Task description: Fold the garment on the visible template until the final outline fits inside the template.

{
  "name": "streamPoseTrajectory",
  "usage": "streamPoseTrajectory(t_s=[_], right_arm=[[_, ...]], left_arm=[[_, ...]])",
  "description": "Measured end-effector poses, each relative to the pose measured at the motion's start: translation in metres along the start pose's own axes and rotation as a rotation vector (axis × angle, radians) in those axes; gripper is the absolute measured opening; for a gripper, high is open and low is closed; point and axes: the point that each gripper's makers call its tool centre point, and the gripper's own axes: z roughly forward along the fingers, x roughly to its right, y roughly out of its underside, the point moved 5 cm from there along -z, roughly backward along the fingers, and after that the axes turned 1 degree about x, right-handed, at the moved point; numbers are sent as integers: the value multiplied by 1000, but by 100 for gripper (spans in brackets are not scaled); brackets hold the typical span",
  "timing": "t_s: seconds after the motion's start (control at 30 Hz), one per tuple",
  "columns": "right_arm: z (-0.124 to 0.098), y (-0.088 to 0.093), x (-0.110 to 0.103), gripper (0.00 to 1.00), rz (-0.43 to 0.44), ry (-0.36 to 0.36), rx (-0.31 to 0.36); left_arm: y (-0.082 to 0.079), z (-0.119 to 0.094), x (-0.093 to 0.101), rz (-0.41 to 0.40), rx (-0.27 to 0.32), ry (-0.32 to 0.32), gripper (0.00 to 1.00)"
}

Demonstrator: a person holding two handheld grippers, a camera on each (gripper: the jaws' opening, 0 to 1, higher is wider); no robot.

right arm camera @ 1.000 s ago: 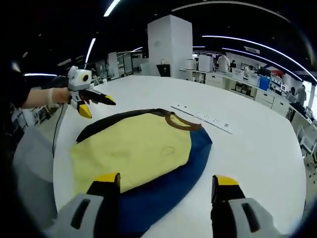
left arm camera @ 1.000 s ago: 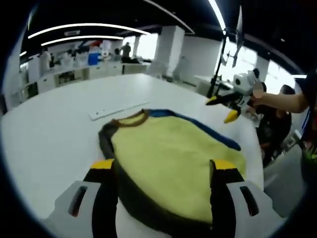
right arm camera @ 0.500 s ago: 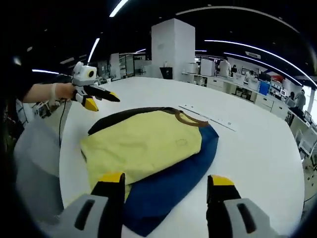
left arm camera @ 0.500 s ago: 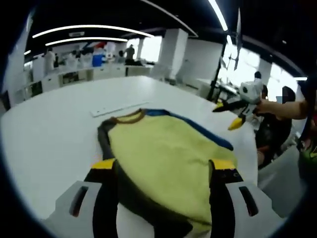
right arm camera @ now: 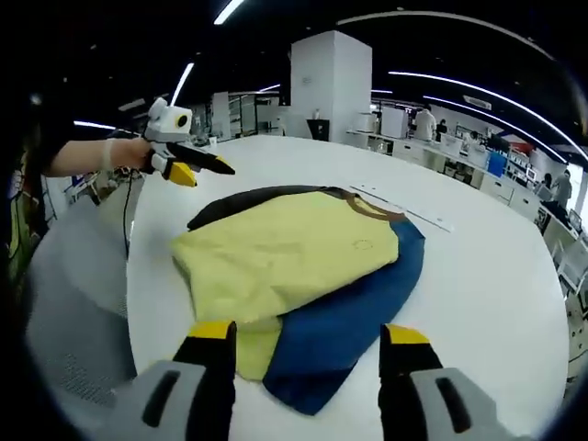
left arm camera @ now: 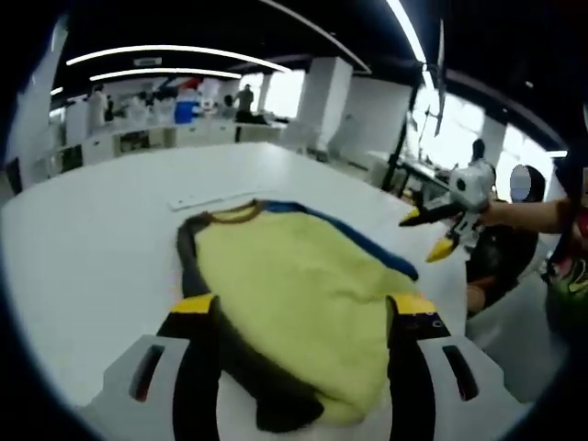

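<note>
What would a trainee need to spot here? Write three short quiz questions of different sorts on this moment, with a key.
1. True or false: the right gripper is clamped on the yellow garment.
2. Multiple choice: the blue panel under the yellow layer lies (A) on the white table, (B) in the left gripper, (C) on the floor.
3. Fill in: the garment's collar is trimmed in ____.

Key: 1 false, its jaws stand apart with nothing between them. 2 A. 3 brown.
</note>
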Motion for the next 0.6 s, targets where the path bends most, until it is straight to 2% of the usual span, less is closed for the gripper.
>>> streamPoseTrajectory(t_s=[0.2,0.33,0.43,0.6], right_arm=[[-1,0,-10,57,-22,-2,8],[0,0,-10,47,-80,18,6],[1,0,-14,45,-76,14,10],[3,4,-17,37,-138,34,-10]], left_arm=[[3,-7,9,-4,7,1,69],[-1,-11,7,-24,35,-15,69],[-3,-12,8,-18,34,-20,69],[-2,-14,8,-30,38,-28,68]])
